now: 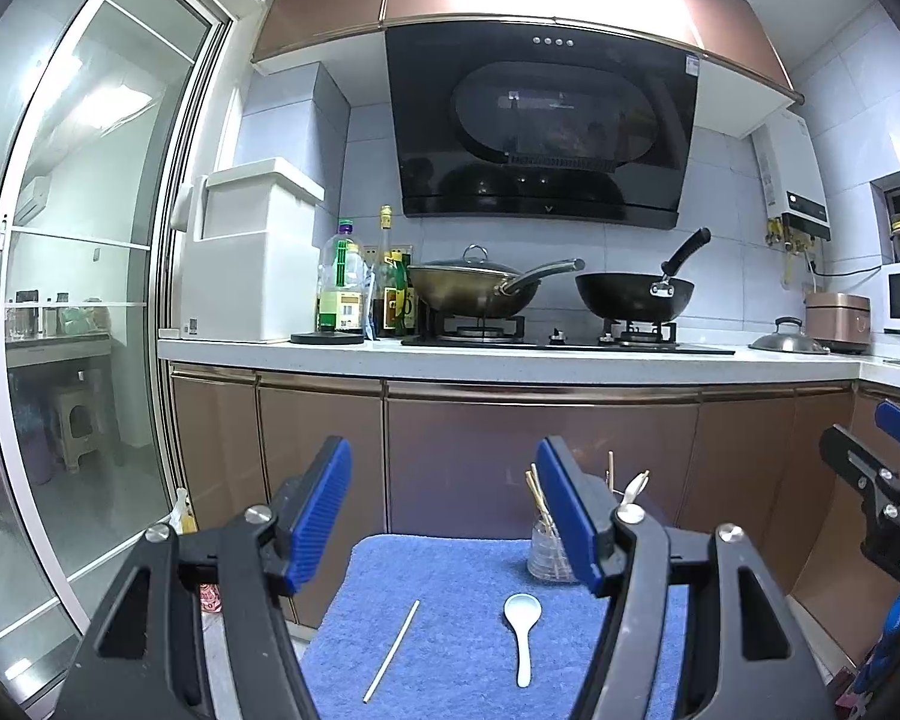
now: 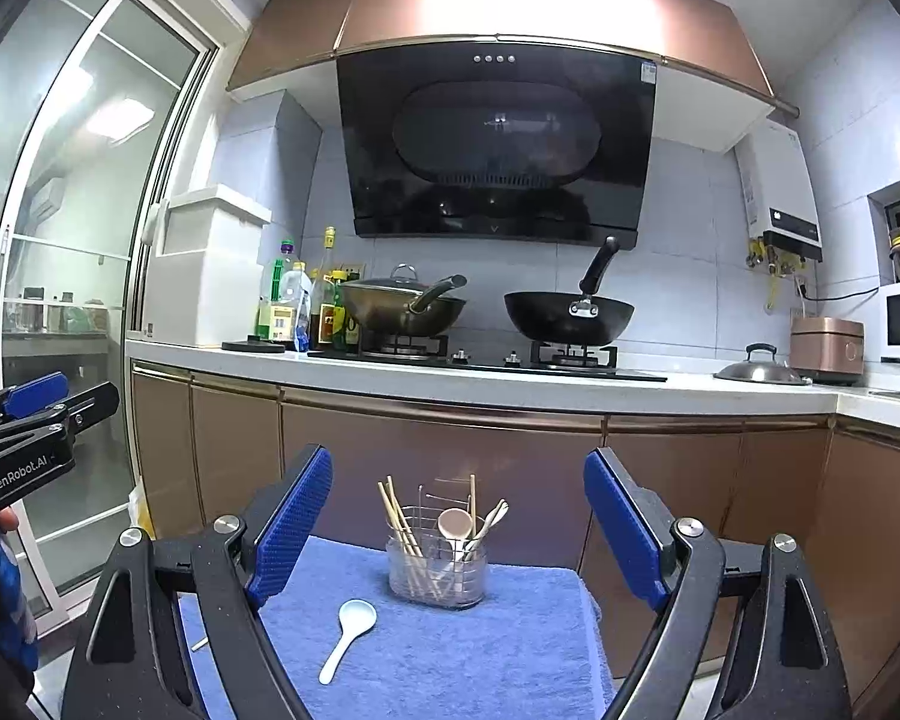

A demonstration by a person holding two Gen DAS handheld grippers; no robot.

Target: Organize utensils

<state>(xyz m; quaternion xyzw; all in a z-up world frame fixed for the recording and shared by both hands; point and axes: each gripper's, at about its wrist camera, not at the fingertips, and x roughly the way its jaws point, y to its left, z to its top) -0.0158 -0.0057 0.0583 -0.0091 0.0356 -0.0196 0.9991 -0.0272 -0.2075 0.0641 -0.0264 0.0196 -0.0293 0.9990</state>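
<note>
Left gripper [image 1: 444,516] held wide open above blue towel [image 1: 450,648], gripping nothing. Right gripper [image 2: 459,522] likewise spread, empty. On towel: white soup spoon [image 2: 348,630] lying flat, bowl toward 12 o'clock; single chopstick [image 1: 392,651] at its 9 o'clock, apart. Clear utensil holder [image 2: 437,564] standing at spoon's 1 o'clock, containing chopsticks [image 2: 397,519] and spoons [image 2: 455,525].
</note>
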